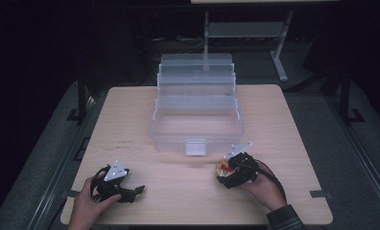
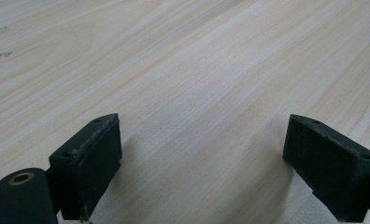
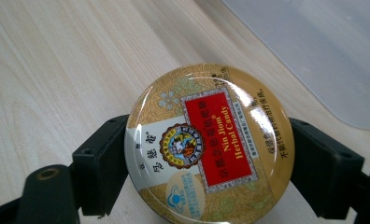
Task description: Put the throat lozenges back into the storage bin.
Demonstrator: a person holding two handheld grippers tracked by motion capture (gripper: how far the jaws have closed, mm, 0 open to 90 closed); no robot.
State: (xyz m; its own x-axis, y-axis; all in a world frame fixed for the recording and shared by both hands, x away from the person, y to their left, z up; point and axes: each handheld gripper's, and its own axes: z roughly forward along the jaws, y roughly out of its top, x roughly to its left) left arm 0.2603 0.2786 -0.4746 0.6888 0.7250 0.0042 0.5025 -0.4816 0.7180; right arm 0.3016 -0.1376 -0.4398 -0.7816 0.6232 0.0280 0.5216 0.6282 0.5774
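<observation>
A round gold candy tin [image 3: 209, 142] with a red label sits between the two black jaws of my right gripper [image 3: 209, 158], which press on its rim from both sides. From above, the tin [image 1: 223, 167] shows at the tip of the right gripper [image 1: 226, 173], just in front of the clear plastic box [image 1: 197, 125] and low over the table. My left gripper [image 1: 139, 189] rests near the table's front left corner. Its jaws [image 2: 199, 158] stand wide apart over bare wood with nothing between them.
The clear box stands open at the table's middle, with tiered trays [image 1: 196, 79] stepped up behind it and a latch [image 1: 195, 146] on its front wall. The light wooden table [image 1: 125, 124] ends close behind both hands. A metal stand [image 1: 279, 57] lies beyond the far edge.
</observation>
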